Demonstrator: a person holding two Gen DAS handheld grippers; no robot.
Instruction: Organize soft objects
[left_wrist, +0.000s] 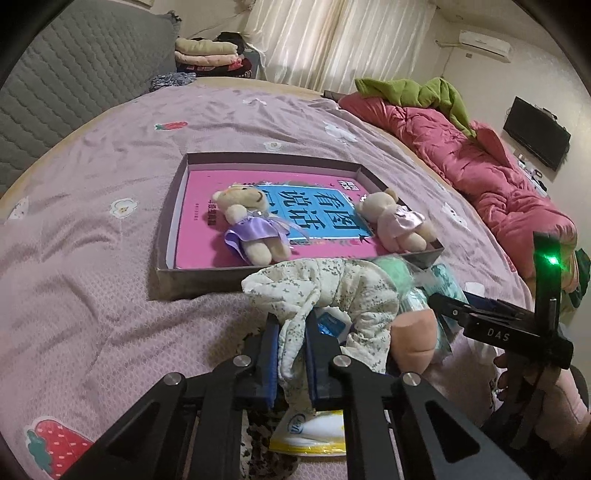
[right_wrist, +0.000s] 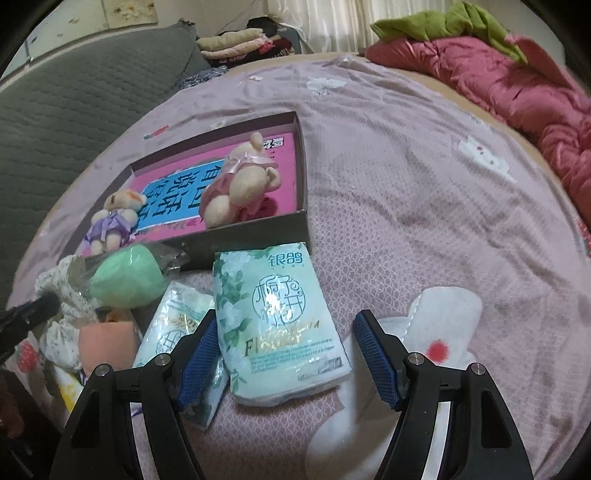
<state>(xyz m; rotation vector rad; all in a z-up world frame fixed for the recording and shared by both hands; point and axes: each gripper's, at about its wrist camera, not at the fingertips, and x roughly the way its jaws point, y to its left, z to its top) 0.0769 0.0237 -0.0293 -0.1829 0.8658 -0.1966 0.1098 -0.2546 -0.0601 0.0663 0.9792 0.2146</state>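
Observation:
A shallow cardboard box (left_wrist: 173, 221) (right_wrist: 301, 162) lies on the bed with a pink book in it. On the book lie a teddy in a purple dress (left_wrist: 251, 225) (right_wrist: 114, 219) and a teddy in a pink dress (left_wrist: 397, 221) (right_wrist: 240, 184). My left gripper (left_wrist: 291, 328) is shut on a floral cloth scrunchie (left_wrist: 332, 288) (right_wrist: 61, 306), held just in front of the box's near wall. My right gripper (right_wrist: 286, 339) is open around a tissue pack (right_wrist: 279, 314) lying on the bed. A green sponge (right_wrist: 127, 277) and a peach sponge (right_wrist: 107, 345) lie by the scrunchie.
A second tissue pack (right_wrist: 177, 325) lies left of the first. A red quilt (left_wrist: 480, 170) with a green cloth (left_wrist: 417, 92) runs along the right. Folded clothes (left_wrist: 207, 55) are stacked at the back. A grey headboard (left_wrist: 74, 81) stands at the left.

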